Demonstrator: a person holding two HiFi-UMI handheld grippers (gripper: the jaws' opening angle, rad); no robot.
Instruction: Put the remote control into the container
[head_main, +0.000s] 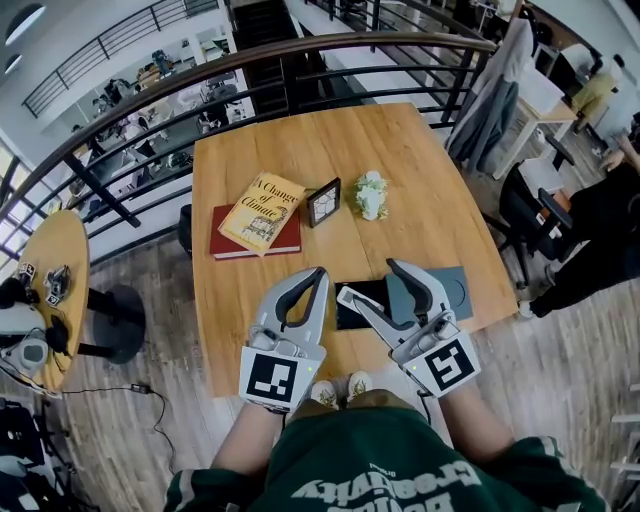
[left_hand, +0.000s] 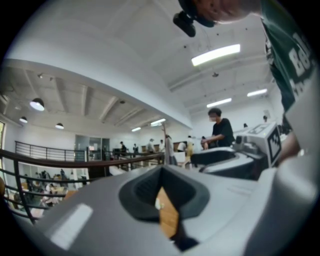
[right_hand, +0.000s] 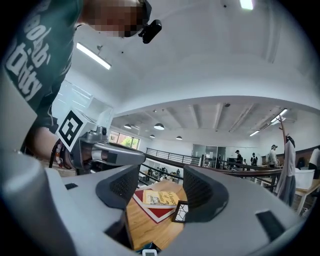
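The task is at its very start: the flat black rectangular remote control lies on the pale wooden desk near its front edge, not yet grasped. Its right end lies against or just beside the shallow grey container, though the gripper above hides exactly how they meet. The right gripper hovers over this spot with its fingers spread wide and nothing between them. In the right gripper view the gap shows only bare desk, the yellow paperback book lying on a dark red hardback book, and the small black-framed picture standing beside them. So this gripper is aimed past the remote, not down at it. The left gripper sits just left of the remote with its fingers drawn nearly together, only a thin sliver of wood showing between them, and holds nothing. A small white flower-like ornament stands farther back, well clear of the work. I judge the step in hand to be the approach for the pick. The next move calls for tilting the right gripper down so its open fingers straddle the remote's narrow width. They would then close on it, lift it and carry it the short way right over the container's rim. The remote is thin and lies flat, so the fingers will need to reach right down to the desk.
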